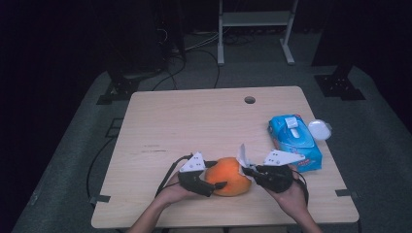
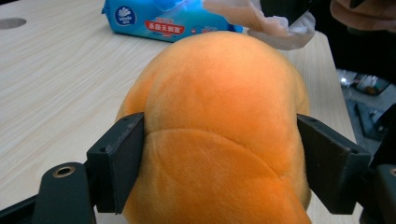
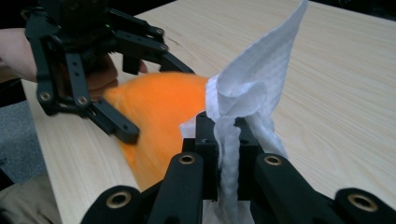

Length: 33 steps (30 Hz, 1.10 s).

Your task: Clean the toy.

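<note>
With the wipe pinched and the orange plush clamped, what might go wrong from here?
1. The left gripper holds the plush only at its sides, and the plush looks soft, so it may squash or slip under wiping pressure.
2. The right gripper pinches the wipe by a thin bunched strip; it might pull free when dragged.
3. The plush sits near the table front edge and may get pushed off.

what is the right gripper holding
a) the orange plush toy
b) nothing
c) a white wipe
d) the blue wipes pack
c, the right gripper is shut on a white wipe that sticks up between its jaws, while the left gripper clamps the orange plush toy and the blue wipes pack lies apart on the table.
</note>
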Available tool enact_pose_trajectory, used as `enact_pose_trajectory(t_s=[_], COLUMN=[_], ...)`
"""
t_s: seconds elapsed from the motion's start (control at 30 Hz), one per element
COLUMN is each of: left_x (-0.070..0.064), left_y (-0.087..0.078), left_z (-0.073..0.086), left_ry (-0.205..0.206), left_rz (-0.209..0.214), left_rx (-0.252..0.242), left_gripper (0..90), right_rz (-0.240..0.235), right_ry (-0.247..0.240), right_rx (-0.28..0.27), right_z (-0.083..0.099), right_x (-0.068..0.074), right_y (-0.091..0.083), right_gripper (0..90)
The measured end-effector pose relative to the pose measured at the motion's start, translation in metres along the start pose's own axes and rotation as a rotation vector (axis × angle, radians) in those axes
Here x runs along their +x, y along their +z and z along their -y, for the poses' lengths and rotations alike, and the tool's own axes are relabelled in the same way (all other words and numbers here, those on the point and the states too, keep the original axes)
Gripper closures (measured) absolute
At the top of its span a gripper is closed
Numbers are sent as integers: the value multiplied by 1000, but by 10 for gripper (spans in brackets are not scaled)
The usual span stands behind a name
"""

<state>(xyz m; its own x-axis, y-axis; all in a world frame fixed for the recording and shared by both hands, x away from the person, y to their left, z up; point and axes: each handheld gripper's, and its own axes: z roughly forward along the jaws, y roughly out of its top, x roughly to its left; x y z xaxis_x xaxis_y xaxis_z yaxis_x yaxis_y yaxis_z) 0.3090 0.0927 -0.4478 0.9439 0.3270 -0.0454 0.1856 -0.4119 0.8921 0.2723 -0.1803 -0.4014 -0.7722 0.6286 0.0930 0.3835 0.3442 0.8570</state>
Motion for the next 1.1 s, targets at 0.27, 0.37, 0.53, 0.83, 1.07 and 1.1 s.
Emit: enact_pose_trajectory(t_s=[0.27, 0.37, 0.53, 0.83, 1.07, 1.1], left_x=[8, 7, -8, -2, -17, -17], left_y=[-11, -9, -4, -7, 1, 1], left_z=[-7, -4, -14, -7, -15, -15], left_ry=[-145, -148, -51, -79, 23, 23], left_rz=[21, 29, 13, 10, 1, 1], left_rx=[15, 21, 11, 6, -7, -7], left_gripper=[89, 198, 267, 237, 246, 245], right_rz=[0, 5, -55, 9, -44, -44], right_ry=[-8, 8, -36, -38, -82, -82], right_rx=[77, 65, -13, 31, -18, -18], right_z=[12, 10, -4, 2, -7, -7], right_x=[-5, -6, 15, 3, 23, 23], right_y=[6, 4, 2, 4, 2, 2], right_gripper=[840, 842, 841, 842, 838, 838])
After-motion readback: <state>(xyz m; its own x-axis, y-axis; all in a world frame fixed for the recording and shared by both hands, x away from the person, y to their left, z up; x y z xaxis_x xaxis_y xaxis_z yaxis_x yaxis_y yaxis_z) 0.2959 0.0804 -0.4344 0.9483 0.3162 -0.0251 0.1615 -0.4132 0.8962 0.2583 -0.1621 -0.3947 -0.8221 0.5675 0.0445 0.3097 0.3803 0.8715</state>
